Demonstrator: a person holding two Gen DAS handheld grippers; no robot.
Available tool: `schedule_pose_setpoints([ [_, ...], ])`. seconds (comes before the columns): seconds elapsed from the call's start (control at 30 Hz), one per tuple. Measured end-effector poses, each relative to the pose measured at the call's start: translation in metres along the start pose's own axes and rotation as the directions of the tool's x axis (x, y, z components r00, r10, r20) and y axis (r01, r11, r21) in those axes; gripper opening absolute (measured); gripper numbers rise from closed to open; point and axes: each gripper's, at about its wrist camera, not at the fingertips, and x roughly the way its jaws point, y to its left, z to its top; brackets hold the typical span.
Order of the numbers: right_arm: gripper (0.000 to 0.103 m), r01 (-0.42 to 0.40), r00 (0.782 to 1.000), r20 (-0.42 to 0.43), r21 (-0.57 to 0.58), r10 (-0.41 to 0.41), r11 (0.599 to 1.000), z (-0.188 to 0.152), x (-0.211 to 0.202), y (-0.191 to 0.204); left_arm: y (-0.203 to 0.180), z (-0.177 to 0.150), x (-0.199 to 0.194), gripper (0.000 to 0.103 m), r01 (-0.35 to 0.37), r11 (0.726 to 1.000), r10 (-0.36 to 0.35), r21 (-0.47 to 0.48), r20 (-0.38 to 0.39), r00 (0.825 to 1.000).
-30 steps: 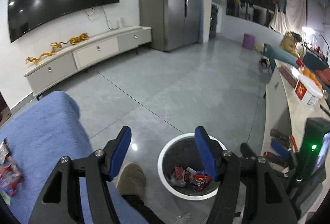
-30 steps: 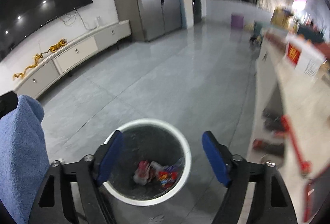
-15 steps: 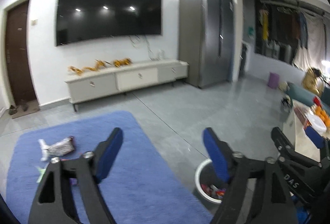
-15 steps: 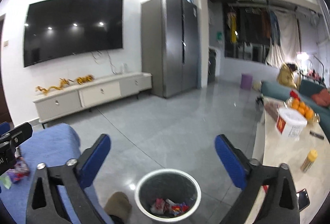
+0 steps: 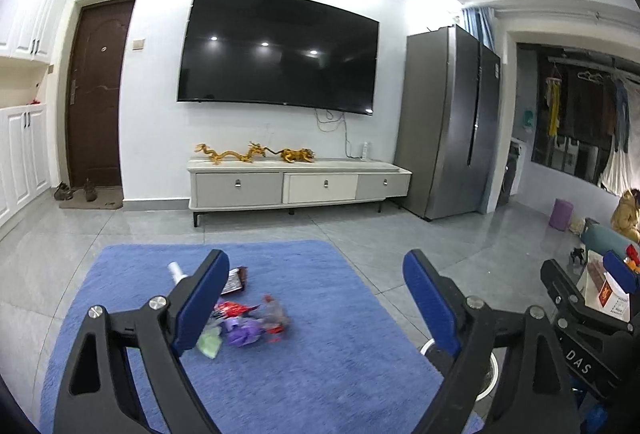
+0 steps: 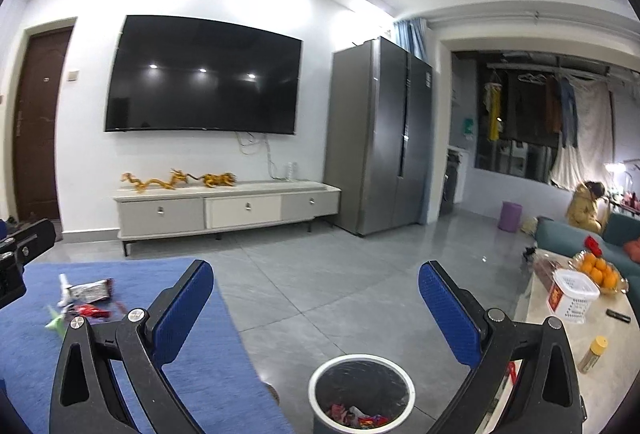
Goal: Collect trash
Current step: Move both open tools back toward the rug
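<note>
Both grippers have lifted away from the white-rimmed trash bin (image 6: pixel 361 390) and now face the blue rug (image 5: pixel 328 362), their jaws having just been opening with nothing between them. Left gripper (image 5: pixel 316 298) and right gripper (image 6: pixel 316 310) stand released and empty. Remaining wrappers (image 5: pixel 244 322) lie loosely clustered mid-rug; approach 1 piece from above, close on its crumpled bulk, and avoid snagging pile.
</note>
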Motion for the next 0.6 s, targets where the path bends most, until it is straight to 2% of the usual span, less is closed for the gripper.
schedule_pose_setpoints([
  [0.3,0.103,-0.108,0.994,0.013,-0.008,0.108,0.994,0.001,-0.013,0.022,0.039,-0.006,-0.026,0.089,-0.094,0.994,0.096,-0.057,0.028,0.995],
  [0.5,0.103,-0.217,0.974,-0.062,-0.016,0.216,0.976,-0.009,0.014,0.045,0.092,-0.015,-0.013,0.093,-0.209,0.971,0.211,-0.119,0.006,0.977],
  [0.6,0.103,-0.285,0.952,-0.115,-0.011,0.282,0.958,-0.016,0.034,0.063,0.125,-0.025,0.001,0.093,-0.263,0.955,0.261,-0.134,-0.033,0.965],
])
